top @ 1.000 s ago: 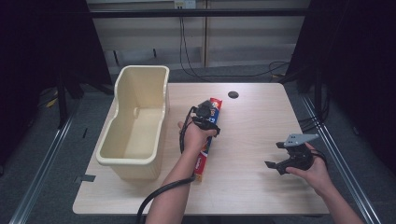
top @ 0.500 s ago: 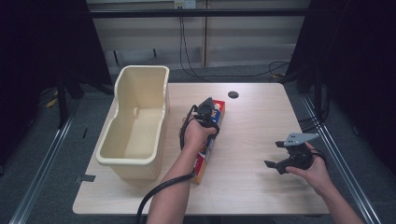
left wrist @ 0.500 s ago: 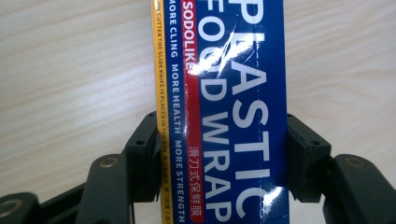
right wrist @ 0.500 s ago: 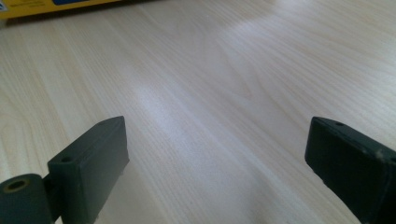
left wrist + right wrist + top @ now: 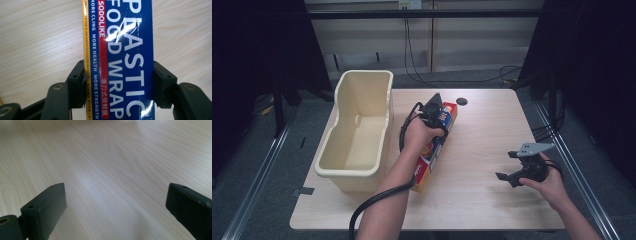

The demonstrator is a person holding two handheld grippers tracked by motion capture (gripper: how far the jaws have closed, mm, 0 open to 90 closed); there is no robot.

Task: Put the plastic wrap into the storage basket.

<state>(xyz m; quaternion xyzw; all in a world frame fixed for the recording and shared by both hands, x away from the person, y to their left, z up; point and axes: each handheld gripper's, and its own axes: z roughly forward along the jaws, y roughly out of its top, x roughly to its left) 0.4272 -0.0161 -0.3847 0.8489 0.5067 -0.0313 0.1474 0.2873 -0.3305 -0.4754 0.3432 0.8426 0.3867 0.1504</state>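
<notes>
1. The wrap box (image 5: 434,147), long and blue, lies flat on the table (image 5: 482,200) just right of the cream bin (image 5: 357,135), parallel to its long side.
2. The left gripper (image 5: 435,107) sits over the box's far end, its jaws pressed against both long sides of the box (image 5: 120,60).
3. The right gripper (image 5: 512,170) rests well right of the box, jaws wide apart over bare wood (image 5: 112,182).

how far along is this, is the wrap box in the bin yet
Not yet. Done: the left claw has its jaws on both sides of the plastic wrap box, apparently gripping it. In hand: the box lies on the table beside the cream bin. Left, probably: lifting it into the bin, which has nothing in it. The right claw is open, apart near the table's right edge.
</notes>
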